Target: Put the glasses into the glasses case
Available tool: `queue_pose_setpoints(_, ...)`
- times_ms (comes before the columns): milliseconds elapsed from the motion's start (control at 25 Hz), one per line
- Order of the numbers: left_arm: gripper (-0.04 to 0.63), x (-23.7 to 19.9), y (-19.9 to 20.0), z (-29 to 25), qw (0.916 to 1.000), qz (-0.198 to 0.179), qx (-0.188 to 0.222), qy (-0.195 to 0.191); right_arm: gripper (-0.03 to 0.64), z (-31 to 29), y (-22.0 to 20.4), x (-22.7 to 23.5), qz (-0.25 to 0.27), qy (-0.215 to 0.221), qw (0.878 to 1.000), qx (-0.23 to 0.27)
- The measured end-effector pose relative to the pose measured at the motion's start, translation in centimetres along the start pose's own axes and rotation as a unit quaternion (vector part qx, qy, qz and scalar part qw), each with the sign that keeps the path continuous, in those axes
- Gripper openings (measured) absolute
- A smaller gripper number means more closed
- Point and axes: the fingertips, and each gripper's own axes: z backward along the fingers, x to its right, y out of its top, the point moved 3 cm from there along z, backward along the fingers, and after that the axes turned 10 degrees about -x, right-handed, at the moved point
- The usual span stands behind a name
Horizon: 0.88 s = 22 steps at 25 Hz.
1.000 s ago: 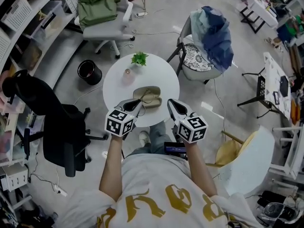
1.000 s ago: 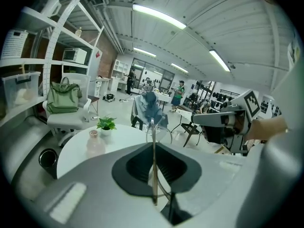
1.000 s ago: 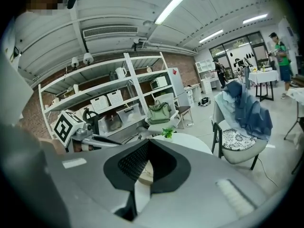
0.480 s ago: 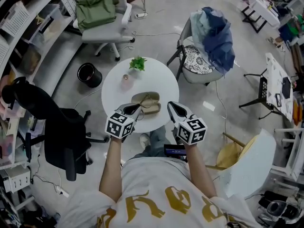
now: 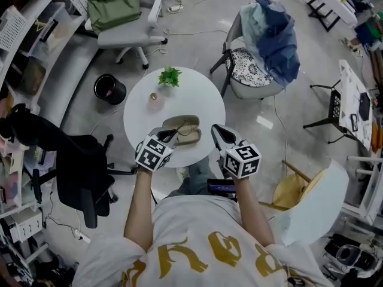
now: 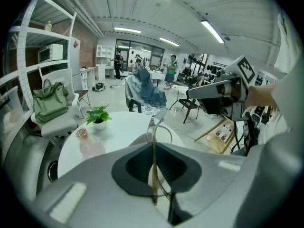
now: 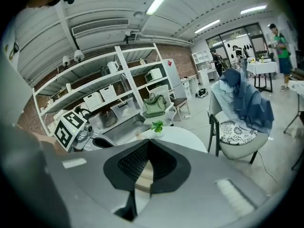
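Round white table [image 5: 140,115] sits among office chairs, with an open beige oval glasses case [image 5: 179,122] near its 6 o'clock edge. At the case's 8 o'clock end, the left gripper [image 5: 169,136] has its jaws pinching the thin wire-framed glasses [image 6: 153,170], which are held edge-on over the table. At the case's 3 o'clock side, the right gripper [image 5: 216,130] hovers with its jaws pressed together on nothing.
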Motion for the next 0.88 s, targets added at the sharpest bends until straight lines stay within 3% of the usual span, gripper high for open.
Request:
queue_pose_setpoints(200,0.017,-0.7,-0.1,-1.6,0.9997,-0.007,-0.022,-0.004,0.026,-1.0,-0.2,1.2,-0.003,0.0,1.0,-0.015)
queue_pose_setpoints(400,0.017,-1.2,-0.8,-3.8,0.9951,-0.065,-0.075,0.006,0.026,-2.1,-0.8,2.3,0.014,-0.006,0.999,-0.042)
queue_pose_setpoints(880,0.017,-2.2,-1.2,-7.0,0.9901,-0.075,-0.117,-0.018,0.026,-4.5,-0.2,3.4,0.033,0.004,0.997,-0.067)
